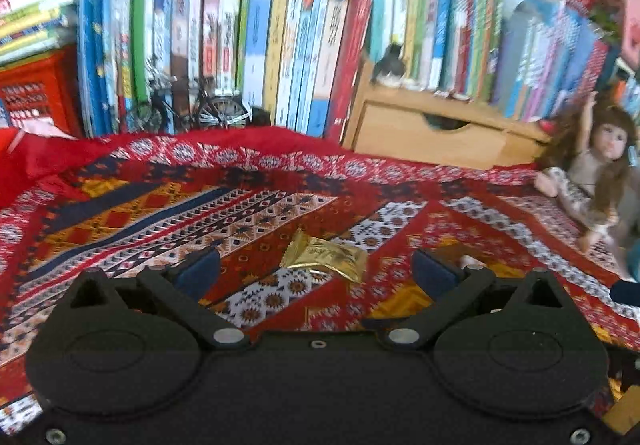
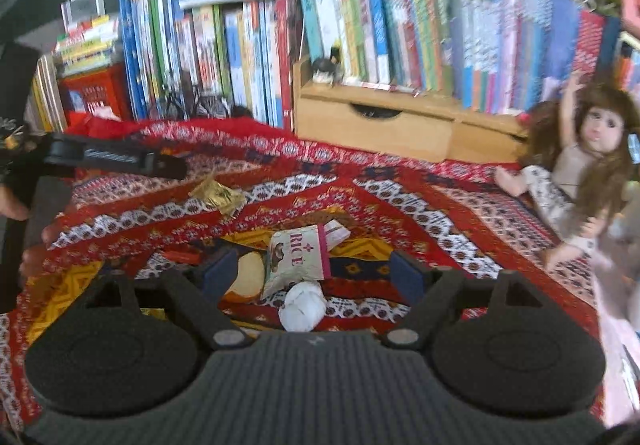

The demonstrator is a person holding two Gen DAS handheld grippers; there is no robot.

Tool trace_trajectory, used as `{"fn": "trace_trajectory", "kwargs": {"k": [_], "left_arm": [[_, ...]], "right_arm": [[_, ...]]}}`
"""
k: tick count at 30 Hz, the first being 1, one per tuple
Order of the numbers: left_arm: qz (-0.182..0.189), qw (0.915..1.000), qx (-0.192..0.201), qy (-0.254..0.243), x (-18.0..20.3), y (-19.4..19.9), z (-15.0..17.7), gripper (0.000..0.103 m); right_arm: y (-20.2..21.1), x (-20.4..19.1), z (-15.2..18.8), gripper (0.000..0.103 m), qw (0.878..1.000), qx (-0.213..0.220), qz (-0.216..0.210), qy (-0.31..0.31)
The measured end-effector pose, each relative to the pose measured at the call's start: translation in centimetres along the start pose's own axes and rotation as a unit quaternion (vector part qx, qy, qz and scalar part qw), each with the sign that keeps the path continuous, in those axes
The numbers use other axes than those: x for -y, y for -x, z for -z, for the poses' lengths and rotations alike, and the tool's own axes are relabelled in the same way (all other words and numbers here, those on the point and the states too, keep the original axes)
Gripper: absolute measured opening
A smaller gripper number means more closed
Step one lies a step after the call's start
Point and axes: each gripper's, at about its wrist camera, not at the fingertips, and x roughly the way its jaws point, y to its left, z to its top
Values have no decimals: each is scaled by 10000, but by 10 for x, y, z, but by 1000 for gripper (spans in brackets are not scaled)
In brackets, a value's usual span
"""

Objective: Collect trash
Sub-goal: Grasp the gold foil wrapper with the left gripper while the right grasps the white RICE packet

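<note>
The gold wrapper (image 1: 325,258) is lying crinkled and shiny on the patterned cloth (image 1: 120,213), sitting at twelve o'clock just ahead of the left hand-held gripper (image 1: 316,269), whose jaws are standing wide apart and empty. The right hand-held gripper (image 2: 316,273), likewise spread and holding nothing, is framing a rice packet (image 2: 298,261) and a white paper wad (image 2: 302,307). Judging from this, each should be lowering squarely and pinching a raised edge, not the cloth.

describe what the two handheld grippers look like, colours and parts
Both are matte black. The left gripper has a smooth body with two round housings, silver pivot screws and dark blue pads. The right gripper looks alike but has a ribbed grey centre plate.
</note>
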Motion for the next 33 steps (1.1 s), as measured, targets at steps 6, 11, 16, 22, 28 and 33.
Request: {"fn": "trace_trajectory", "kwargs": {"k": [6, 11, 16, 22, 28, 33], "left_arm": [[-14, 9998, -201, -10, 2, -54, 1, 102], [-168, 9990, -414, 73, 1, -83, 4, 101], [-193, 9985, -509, 103, 0, -96, 10, 101], [-448, 9968, -500, -435, 15, -91, 13, 60], [-59, 9986, -508, -158, 15, -76, 12, 54], [5, 9988, -430, -213, 20, -52, 9, 54]], "right_arm": [[-48, -3, -3, 90, 9997, -233, -48, 84], [-80, -7, -4, 90, 9990, -426, -51, 138], [-100, -5, -3, 87, 9986, -515, -30, -140], [-101, -2, 3, 50, 9967, -645, -272, -407], [-84, 4, 4, 37, 9960, -437, -284, -728], [-62, 5, 2, 37, 9962, -252, -231, -805]]}}
